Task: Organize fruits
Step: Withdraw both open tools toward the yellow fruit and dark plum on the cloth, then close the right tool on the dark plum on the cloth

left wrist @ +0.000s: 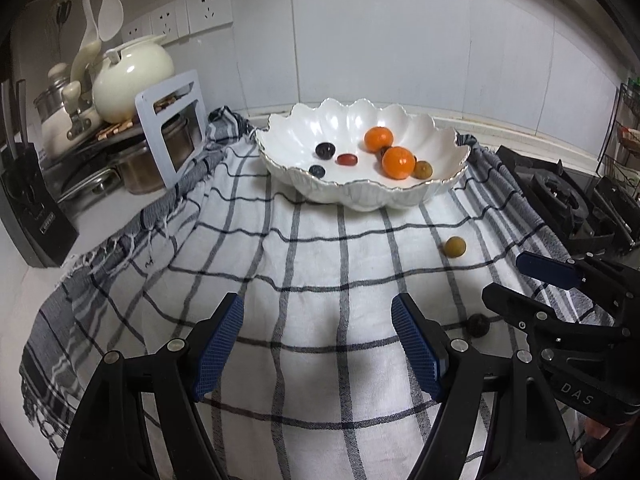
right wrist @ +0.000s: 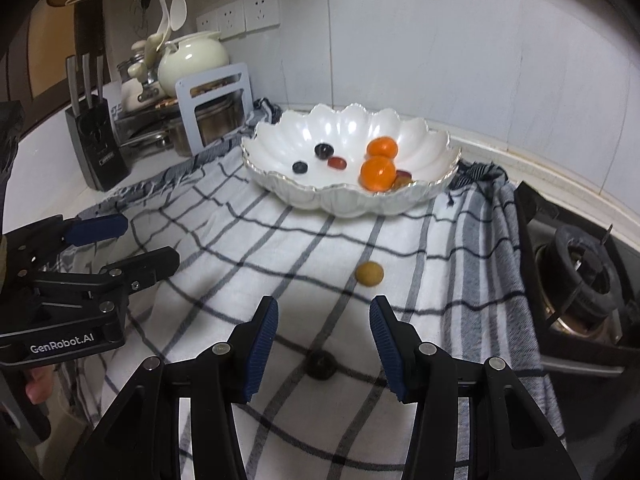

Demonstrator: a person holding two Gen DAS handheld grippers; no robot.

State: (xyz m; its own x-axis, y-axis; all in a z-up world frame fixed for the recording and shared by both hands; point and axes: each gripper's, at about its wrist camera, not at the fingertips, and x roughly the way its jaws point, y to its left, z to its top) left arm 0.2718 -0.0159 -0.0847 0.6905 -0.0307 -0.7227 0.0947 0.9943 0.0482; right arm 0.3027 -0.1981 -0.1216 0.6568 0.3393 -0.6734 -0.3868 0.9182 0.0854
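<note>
White-tiled kitchen wall w/ sockets backs a desk covered by a white cloth with black checks and grey fringed edges (left wrist: 304,280). Straight ahead of both hand-held grippers sits a white scalloped ceramic bowl with a gold rim (left wrist: 360,196), holding two orange mandarins (left wrist: 398,162), a red oblong fruit (left wrist: 346,159), two dark round fruits and one olive-brown fruit. Left hand-held gripper (left wrist: 318,350) is wide open, holding nothing, over bare cloth. Right hand-held gripper (right wrist: 324,350) is also wide open and empty; a small dark round fruit (right wrist: 320,364) lies on the cloth between its fingers, not touching them. Ahead of it, slightly right, a small yellow-brown round fruit (right wrist: 369,273) rests on the cloth, short of the bowl. Black gas stove (right wrist: 580,280) is on the right.
</note>
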